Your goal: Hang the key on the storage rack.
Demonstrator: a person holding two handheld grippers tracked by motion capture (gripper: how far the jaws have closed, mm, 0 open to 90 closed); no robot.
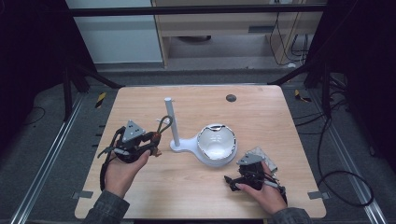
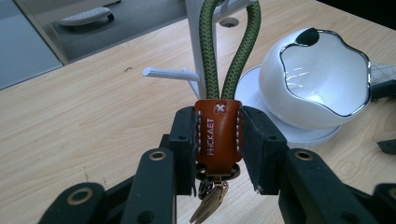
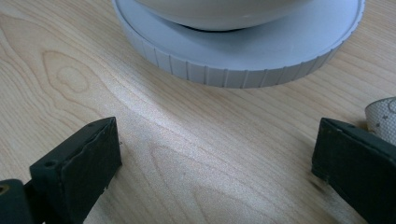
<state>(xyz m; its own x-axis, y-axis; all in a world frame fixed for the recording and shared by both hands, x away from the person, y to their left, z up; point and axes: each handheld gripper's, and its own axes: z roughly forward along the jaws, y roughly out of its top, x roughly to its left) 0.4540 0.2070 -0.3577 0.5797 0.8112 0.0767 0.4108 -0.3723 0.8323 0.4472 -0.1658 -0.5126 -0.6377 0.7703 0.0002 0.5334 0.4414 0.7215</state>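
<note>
My left gripper (image 1: 153, 142) (image 2: 218, 140) is shut on the brown leather tab (image 2: 218, 133) of a key strap. The strap's green cord loop (image 2: 229, 51) (image 1: 164, 123) rises toward the white stand's post (image 1: 171, 122), and small brass keys (image 2: 209, 205) hang below the tab. The stand has a short peg (image 2: 170, 73) and a round base (image 1: 205, 154) carrying a white bowl (image 1: 215, 141) (image 2: 322, 79) with a chrome wavy rim. My right gripper (image 1: 229, 181) (image 3: 217, 168) rests low on the table front right of the bowl, jaws wide open and empty, facing the base's ribbed edge (image 3: 238, 74).
A beige patterned item (image 1: 261, 155) (image 3: 384, 116) lies beside the right gripper, close to its right jaw. A dark round hole (image 1: 230, 98) sits at the table's far side. The wooden table (image 1: 140, 186) has bare room in front between the hands.
</note>
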